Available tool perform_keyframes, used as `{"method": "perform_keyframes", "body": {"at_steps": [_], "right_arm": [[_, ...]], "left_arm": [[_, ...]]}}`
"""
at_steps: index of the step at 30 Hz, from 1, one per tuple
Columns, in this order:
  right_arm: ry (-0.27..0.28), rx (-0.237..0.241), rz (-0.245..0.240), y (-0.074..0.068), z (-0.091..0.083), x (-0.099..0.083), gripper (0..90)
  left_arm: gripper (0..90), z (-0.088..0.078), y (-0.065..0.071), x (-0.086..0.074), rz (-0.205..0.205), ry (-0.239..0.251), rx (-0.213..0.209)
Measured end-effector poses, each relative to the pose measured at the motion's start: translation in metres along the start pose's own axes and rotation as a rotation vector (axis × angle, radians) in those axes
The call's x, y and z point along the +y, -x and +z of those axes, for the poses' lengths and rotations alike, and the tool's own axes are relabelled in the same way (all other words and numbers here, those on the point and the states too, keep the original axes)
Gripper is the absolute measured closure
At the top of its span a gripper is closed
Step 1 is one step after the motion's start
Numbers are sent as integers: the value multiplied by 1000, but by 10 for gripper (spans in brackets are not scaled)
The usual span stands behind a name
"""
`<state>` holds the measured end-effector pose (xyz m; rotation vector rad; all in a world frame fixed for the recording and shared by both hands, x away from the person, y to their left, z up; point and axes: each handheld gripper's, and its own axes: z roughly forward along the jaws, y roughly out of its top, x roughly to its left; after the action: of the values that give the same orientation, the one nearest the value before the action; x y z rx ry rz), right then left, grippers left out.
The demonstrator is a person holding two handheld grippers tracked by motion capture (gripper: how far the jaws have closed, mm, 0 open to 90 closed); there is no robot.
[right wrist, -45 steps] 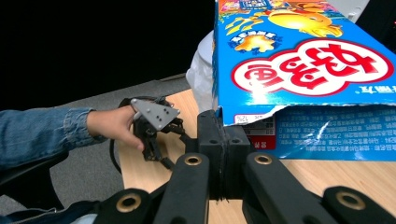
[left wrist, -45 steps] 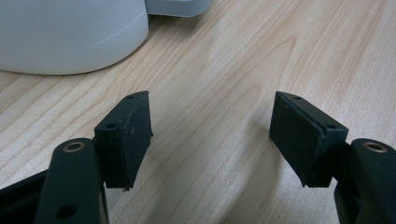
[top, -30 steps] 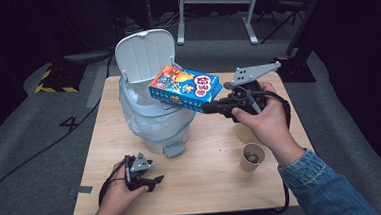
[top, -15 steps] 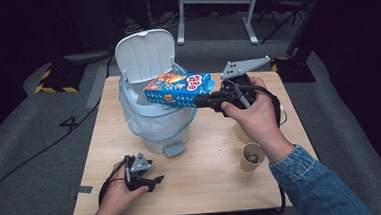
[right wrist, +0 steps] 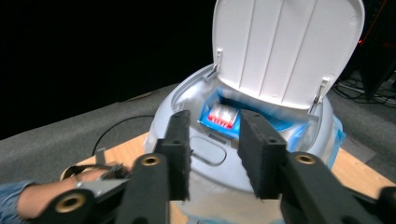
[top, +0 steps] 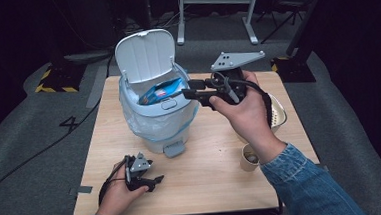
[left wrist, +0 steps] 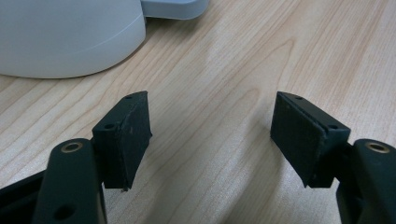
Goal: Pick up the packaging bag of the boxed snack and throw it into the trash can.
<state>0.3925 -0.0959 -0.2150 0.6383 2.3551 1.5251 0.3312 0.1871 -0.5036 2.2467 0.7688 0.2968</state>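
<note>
A white pedal bin (top: 154, 119) stands on the wooden table (top: 218, 181) with its lid (top: 144, 55) up. A blue snack box (top: 160, 91) lies tilted inside its mouth, loose in the blue liner. My right gripper (top: 188, 88) hovers just right of the bin's rim. Its jaws have just been opening and nothing is between them. In the right gripper view the box (right wrist: 223, 116) shows beyond the open gripper (right wrist: 215, 140), under the lid (right wrist: 285, 46). My left gripper (top: 155, 181) rests open on the table in front of the bin, also seen open as the gripper (left wrist: 212, 135) over bare wood.
A paper cup (top: 249, 157) stands near the right forearm, and a pale bowl (top: 279, 114) sits behind the right hand at the table's right edge. The bin's pedal (top: 173, 149) juts toward the front. The bin's base (left wrist: 70, 42) lies just beyond the left jaws.
The blue box went from the right gripper's grip above the bin down into the bin. The right gripper opened and drew back slightly right and up. The left hand stayed put.
</note>
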Motion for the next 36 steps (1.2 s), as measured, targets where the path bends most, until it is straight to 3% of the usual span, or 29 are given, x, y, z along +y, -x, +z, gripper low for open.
{"method": "perform_keyframes", "body": {"at_steps": [7,8,12,13,16,25,36], "right_arm": [[-12,-24,-7,2,3,-6,542],[-16,-46,-31,3,-2,-8,471],[-5,-55,-44,8,-13,-15,388],[-32,-70,-64,12,-21,-20,345],[-42,-74,-69,20,-34,-29,304],[-56,-70,-55,38,-69,-56,266],[-55,-91,-30,45,-107,-100,267]], "left_arm": [[291,0,0,0,2,-1,-3],[291,0,0,0,3,-1,-3],[290,0,0,0,3,2,-6],[290,-1,-1,-1,7,1,-11],[290,-1,-1,-1,9,1,-12],[289,-5,-5,-5,13,0,-23],[288,-4,-5,-5,10,0,-19]]}}
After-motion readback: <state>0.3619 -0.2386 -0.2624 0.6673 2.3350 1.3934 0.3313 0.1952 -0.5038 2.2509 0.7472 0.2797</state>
